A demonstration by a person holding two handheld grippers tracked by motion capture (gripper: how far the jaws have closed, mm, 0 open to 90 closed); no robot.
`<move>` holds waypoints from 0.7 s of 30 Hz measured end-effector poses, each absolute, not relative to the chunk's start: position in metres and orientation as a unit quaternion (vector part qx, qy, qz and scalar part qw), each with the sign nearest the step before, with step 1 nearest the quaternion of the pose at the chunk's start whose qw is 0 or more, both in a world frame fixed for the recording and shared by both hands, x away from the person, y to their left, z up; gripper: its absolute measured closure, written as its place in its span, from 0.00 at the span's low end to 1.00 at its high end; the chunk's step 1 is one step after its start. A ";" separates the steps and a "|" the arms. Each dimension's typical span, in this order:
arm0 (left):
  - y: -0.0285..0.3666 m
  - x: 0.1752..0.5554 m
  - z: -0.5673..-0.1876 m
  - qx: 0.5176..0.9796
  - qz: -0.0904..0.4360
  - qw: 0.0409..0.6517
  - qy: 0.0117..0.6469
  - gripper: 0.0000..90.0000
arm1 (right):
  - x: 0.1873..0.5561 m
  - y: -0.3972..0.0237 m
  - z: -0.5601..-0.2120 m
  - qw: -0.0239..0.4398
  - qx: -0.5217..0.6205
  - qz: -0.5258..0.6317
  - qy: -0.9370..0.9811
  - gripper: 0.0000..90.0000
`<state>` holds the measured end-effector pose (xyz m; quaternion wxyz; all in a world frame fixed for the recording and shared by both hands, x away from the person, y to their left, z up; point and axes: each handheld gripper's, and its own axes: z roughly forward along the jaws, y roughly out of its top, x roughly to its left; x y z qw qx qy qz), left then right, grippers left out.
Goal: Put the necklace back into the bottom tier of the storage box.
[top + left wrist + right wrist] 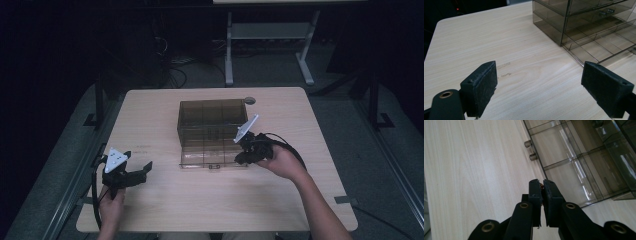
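Item: smoked drawer box (212,125), bottom drawer (212,159) extended; right tongs (542,188) clenched on small orange scrap, may drop it; left tongs (539,87) released

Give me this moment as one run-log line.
left tongs: open, over bare table | right tongs: shut, small orange bit between the pads, at drawer's front edge | drawer: pulled out of smoky organizer

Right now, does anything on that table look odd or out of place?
Only one thing: the smoky transparent plastic drawer cabinet has its bottom drawer pulled far out across the light wooden table. It looks empty. Nothing appears spilled or broken.
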<state>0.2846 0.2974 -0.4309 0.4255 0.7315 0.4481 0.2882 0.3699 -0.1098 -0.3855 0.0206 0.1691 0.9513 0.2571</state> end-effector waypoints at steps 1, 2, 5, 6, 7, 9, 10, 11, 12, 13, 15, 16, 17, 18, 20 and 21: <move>0.297 0.284 -0.431 0.731 0.288 0.426 0.449 0.14 | 0.371 -0.109 -0.385 0.020 0.170 0.257 0.951 0.94; 0.298 0.284 -0.431 0.731 0.287 0.426 0.449 0.15 | 0.373 -0.108 -0.385 0.021 0.169 0.258 0.951 0.94; 0.298 0.285 -0.431 0.731 0.287 0.425 0.449 0.14 | 0.377 -0.106 -0.386 0.020 0.169 0.257 0.951 0.94; 0.298 0.285 -0.431 0.732 0.287 0.425 0.448 0.14 | 0.378 -0.105 -0.386 0.020 0.169 0.257 0.951 0.94; 0.298 0.285 -0.431 0.733 0.287 0.425 0.447 0.14 | 0.379 -0.104 -0.387 0.019 0.170 0.257 0.951 0.94; 0.297 0.285 -0.431 0.732 0.288 0.426 0.447 0.15 | 0.382 -0.103 -0.388 0.019 0.169 0.257 0.951 0.94; 0.297 0.285 -0.431 0.732 0.288 0.426 0.447 0.14 | 0.383 -0.102 -0.388 0.018 0.169 0.257 0.951 0.94; 0.297 0.285 -0.431 0.732 0.287 0.426 0.447 0.14 | 0.384 -0.102 -0.388 0.018 0.173 0.255 0.951 0.94; 0.297 0.285 -0.431 0.732 0.287 0.426 0.447 0.14 | 0.385 -0.102 -0.388 0.018 0.171 0.255 0.951 0.94; 0.297 0.285 -0.431 0.732 0.287 0.426 0.447 0.14 | 0.387 -0.101 -0.389 0.018 0.174 0.255 0.951 0.94; 0.298 0.285 -0.431 0.732 0.287 0.426 0.447 0.14 | 0.390 -0.101 -0.389 0.019 0.177 0.253 0.951 0.94; 0.298 0.285 -0.431 0.732 0.287 0.426 0.447 0.14 | 0.392 -0.101 -0.390 0.019 0.177 0.253 0.951 0.94; 0.297 0.285 -0.431 0.732 0.287 0.426 0.447 0.14 | 0.393 -0.101 -0.391 0.018 0.180 0.253 0.950 0.94; 0.297 0.285 -0.431 0.732 0.287 0.426 0.447 0.15 | 0.394 -0.101 -0.392 0.018 0.181 0.253 0.950 0.94; 0.297 0.285 -0.431 0.732 0.287 0.426 0.447 0.15 | 0.397 -0.100 -0.394 0.016 0.185 0.251 0.950 0.94; 0.298 0.285 -0.431 0.732 0.287 0.426 0.447 0.14 | 0.398 -0.100 -0.395 0.015 0.186 0.250 0.950 0.94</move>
